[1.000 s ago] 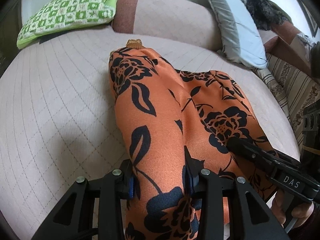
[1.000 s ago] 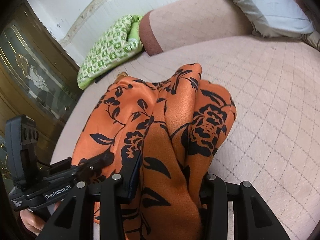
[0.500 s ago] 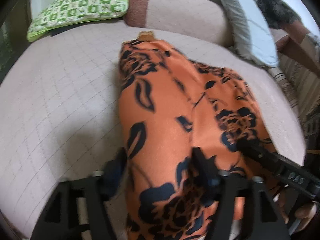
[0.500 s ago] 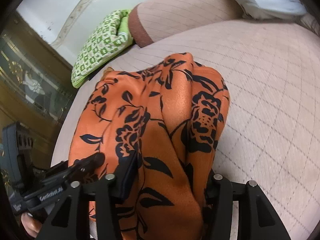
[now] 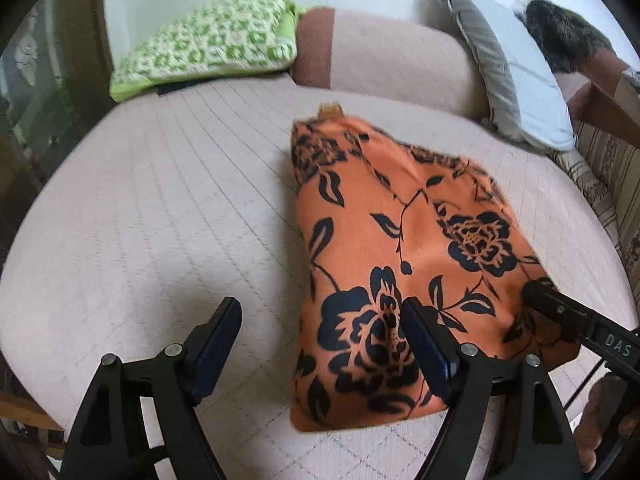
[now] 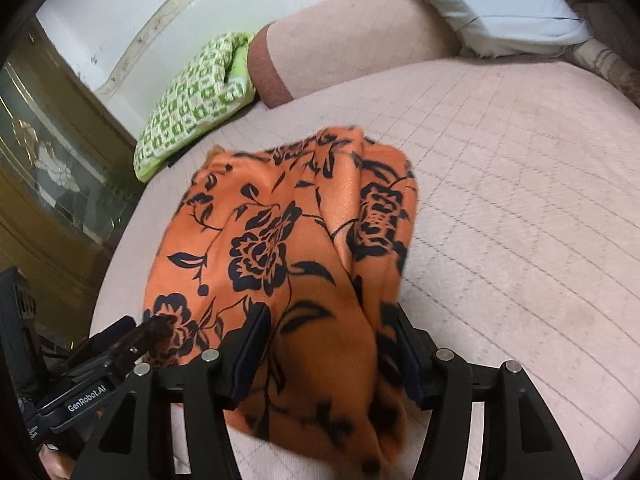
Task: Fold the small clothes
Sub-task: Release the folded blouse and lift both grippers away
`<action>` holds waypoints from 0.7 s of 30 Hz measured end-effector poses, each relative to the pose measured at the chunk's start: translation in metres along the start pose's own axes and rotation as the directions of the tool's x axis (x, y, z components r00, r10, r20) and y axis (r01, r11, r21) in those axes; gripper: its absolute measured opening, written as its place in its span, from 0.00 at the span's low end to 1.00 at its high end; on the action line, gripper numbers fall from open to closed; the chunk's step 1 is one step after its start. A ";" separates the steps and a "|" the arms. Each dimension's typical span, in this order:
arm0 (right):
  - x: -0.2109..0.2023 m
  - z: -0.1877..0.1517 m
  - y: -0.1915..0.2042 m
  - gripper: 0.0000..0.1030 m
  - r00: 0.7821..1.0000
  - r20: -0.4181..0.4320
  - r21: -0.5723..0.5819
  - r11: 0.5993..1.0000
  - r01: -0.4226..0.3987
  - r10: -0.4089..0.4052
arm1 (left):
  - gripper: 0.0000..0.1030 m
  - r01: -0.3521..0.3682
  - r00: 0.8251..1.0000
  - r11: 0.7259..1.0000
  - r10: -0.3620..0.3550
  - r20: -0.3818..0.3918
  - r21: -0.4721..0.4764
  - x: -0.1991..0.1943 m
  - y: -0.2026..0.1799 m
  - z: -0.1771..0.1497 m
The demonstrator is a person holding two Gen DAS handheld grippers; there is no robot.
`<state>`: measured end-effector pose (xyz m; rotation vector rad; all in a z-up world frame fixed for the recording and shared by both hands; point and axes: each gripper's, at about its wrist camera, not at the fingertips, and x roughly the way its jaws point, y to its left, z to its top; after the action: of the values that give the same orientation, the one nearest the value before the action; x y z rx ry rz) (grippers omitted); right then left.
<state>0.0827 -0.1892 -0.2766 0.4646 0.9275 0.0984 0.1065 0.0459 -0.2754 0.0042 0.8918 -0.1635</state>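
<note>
- The bed [image 5: 140,208], a pinkish quilted spread, fills both of my views; a green patterned pillow [image 5: 208,56] and a grey pillow [image 5: 516,80] sit at its far end, well clear of the work.
- The orange floral garment [image 5: 400,248] lies on the spread as a long folded bundle, its near end just in front of both tools; in the right wrist view a ridge of cloth [image 6: 360,216] stands proud along its right side.
- My left gripper [image 5: 320,344] stands with jaws wide apart and holds nothing; its right finger overlaps the garment's near left part in the view, whether touching I cannot tell, and the left finger is over bare spread.
- My right gripper [image 6: 328,344] has its jaws partly apart with cloth between them; whether the pads press it I cannot tell through the blur.
- What I fear: if the right pads drag as I pull away, the top layer may slide and undo the fold; that raised ridge could flop over and leave the bundle lopsided; slippery-looking fabric would make both likelier.
- Against a second ago: both sets of jaws have just been opening; then the left clamped a fold of orange cloth, now nothing lies between its fingers; the bundle now sits flatter.
</note>
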 end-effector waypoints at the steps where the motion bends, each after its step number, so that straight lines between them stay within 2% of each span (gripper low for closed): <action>1: -0.006 0.000 0.000 0.60 1.000 0.010 0.002 1.000 -0.002 0.002 | 0.80 -0.007 1.000 1.000 0.007 0.014 -0.002 -0.003 0.000 -0.001; 7: -0.052 -0.001 0.010 0.60 0.995 0.100 -0.047 0.999 -0.004 0.008 | 0.81 -0.048 0.995 0.999 0.049 0.088 -0.011 -0.029 0.002 -0.008; 14: -0.098 -0.010 0.031 0.60 0.983 0.185 -0.140 0.990 0.014 0.013 | 0.83 -0.093 0.987 0.996 0.093 0.129 -0.011 -0.047 0.000 -0.014; 21: -0.120 -0.023 0.032 0.60 0.972 0.233 -0.115 0.993 -0.008 0.034 | 0.83 -0.132 0.977 0.991 0.126 0.172 0.020 -0.067 -0.008 -0.025</action>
<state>-0.0041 -0.1863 -0.1849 0.3713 0.6811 0.1125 0.0451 0.0492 -0.2386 0.0765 0.7160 -0.0557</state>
